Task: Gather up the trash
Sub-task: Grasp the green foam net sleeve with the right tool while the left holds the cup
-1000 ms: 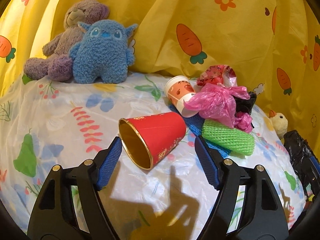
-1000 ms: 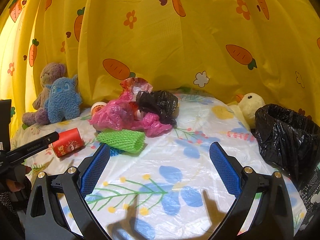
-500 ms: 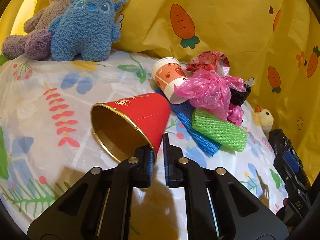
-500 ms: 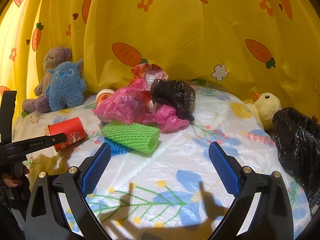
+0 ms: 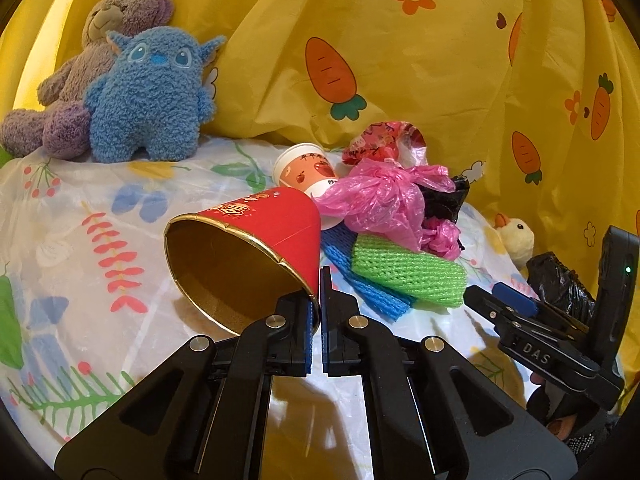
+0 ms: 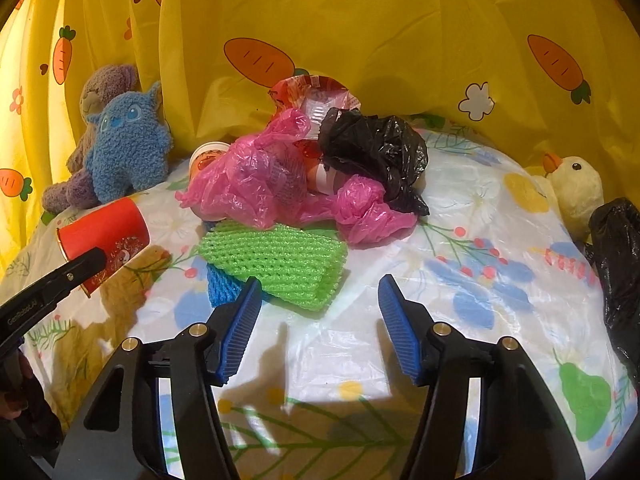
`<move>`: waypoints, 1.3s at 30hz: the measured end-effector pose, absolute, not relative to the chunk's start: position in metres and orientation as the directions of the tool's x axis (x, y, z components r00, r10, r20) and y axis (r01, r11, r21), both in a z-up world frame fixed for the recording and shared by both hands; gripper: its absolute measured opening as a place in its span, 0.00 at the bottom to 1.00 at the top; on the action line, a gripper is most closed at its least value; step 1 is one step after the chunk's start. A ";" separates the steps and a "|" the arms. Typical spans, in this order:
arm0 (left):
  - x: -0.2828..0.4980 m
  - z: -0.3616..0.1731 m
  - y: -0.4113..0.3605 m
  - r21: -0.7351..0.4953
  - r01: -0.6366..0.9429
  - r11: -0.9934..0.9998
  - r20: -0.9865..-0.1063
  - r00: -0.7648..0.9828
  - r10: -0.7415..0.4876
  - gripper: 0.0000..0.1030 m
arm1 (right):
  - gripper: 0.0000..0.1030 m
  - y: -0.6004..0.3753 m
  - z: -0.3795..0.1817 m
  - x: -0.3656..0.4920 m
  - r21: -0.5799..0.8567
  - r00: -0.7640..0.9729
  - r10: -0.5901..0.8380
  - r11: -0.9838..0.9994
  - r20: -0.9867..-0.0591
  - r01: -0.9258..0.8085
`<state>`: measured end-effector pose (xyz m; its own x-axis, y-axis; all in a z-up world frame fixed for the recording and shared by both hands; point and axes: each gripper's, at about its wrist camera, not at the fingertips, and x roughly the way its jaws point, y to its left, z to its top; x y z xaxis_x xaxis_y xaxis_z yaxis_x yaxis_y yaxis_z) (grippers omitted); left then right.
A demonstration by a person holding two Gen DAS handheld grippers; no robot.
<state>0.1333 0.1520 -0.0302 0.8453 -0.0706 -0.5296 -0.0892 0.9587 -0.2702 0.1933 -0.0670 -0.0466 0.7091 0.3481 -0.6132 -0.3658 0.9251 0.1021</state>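
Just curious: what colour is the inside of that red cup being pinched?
Gold, matching its rim. The cup faces the left wrist view, which shows it best.

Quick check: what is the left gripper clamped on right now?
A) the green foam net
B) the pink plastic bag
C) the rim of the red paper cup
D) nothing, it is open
C: the left gripper is shut on the gold rim of the red paper cup, one finger inside the cup's mouth and one outside.

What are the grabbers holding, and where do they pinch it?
The left gripper pinches the red paper cup by its gold rim. The right gripper is open and holds nothing.
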 end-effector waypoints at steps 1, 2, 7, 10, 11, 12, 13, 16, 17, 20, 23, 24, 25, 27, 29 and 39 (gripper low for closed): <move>0.133 -0.030 0.151 -0.269 -0.087 0.959 -0.526 0.848 -0.071 0.02 | 0.55 -0.065 -0.048 0.196 0.103 0.704 0.348 0.925 -0.619 -0.367; 0.132 -0.029 0.151 -0.272 -0.082 0.959 -0.520 0.851 -0.075 0.02 | 0.54 -0.064 -0.049 0.199 0.107 0.696 0.351 0.923 -0.626 -0.368; 0.132 -0.029 0.150 -0.277 -0.068 0.958 -0.513 0.854 -0.088 0.02 | 0.39 -0.060 -0.055 0.212 0.152 0.646 0.381 0.912 -0.661 -0.381; 0.132 -0.029 0.150 -0.280 -0.061 0.958 -0.512 0.854 -0.096 0.02 | 0.25 -0.058 -0.058 0.217 0.181 0.619 0.403 0.902 -0.674 -0.391; 0.133 -0.029 0.150 -0.282 -0.060 0.958 -0.512 0.853 -0.097 0.02 | 0.25 -0.058 -0.058 0.217 0.184 0.617 0.408 0.900 -0.673 -0.394; 0.133 -0.029 0.150 -0.285 -0.057 0.957 -0.511 0.853 -0.101 0.02 | 0.22 -0.058 -0.058 0.216 0.188 0.617 0.415 0.897 -0.669 -0.399; 0.133 -0.029 0.151 -0.287 -0.058 0.956 -0.511 0.853 -0.102 0.02 | 0.17 -0.059 -0.057 0.214 0.191 0.619 0.423 0.893 -0.662 -0.406; 0.132 -0.029 0.151 -0.291 -0.056 0.955 -0.509 0.854 -0.105 0.02 | 0.11 -0.060 -0.054 0.209 0.186 0.627 0.436 0.886 -0.645 -0.425; 0.132 -0.029 0.151 -0.291 -0.055 0.955 -0.508 0.855 -0.106 0.02 | 0.09 -0.061 -0.052 0.206 0.189 0.627 0.444 0.882 -0.640 -0.431; 0.131 -0.029 0.150 -0.291 -0.052 0.955 -0.504 0.857 -0.107 0.02 | 0.08 -0.067 -0.045 0.195 0.187 0.646 0.460 0.875 -0.609 -0.446; 0.131 -0.028 0.150 -0.285 -0.053 0.957 -0.503 0.858 -0.102 0.02 | 0.07 -0.074 -0.039 0.185 0.188 0.662 0.471 0.871 -0.583 -0.454; 0.131 -0.028 0.149 -0.283 -0.053 0.958 -0.501 0.860 -0.100 0.02 | 0.07 -0.077 -0.037 0.182 0.188 0.667 0.473 0.871 -0.576 -0.455; 0.130 -0.028 0.149 -0.281 -0.052 0.958 -0.501 0.860 -0.100 0.02 | 0.07 -0.079 -0.036 0.177 0.186 0.672 0.474 0.870 -0.569 -0.457; 0.129 -0.028 0.147 -0.270 -0.051 0.962 -0.503 0.859 -0.096 0.02 | 0.06 -0.085 -0.031 0.168 0.174 0.687 0.472 0.871 -0.553 -0.459; 0.126 -0.026 0.143 -0.261 -0.047 0.964 -0.502 0.860 -0.093 0.02 | 0.06 -0.092 -0.026 0.159 0.172 0.698 0.477 0.870 -0.534 -0.463; 0.105 -0.004 0.107 -0.240 0.038 0.970 -0.450 0.881 -0.146 0.02 | 0.06 -0.130 -0.002 0.119 0.128 0.775 0.449 0.888 -0.445 -0.441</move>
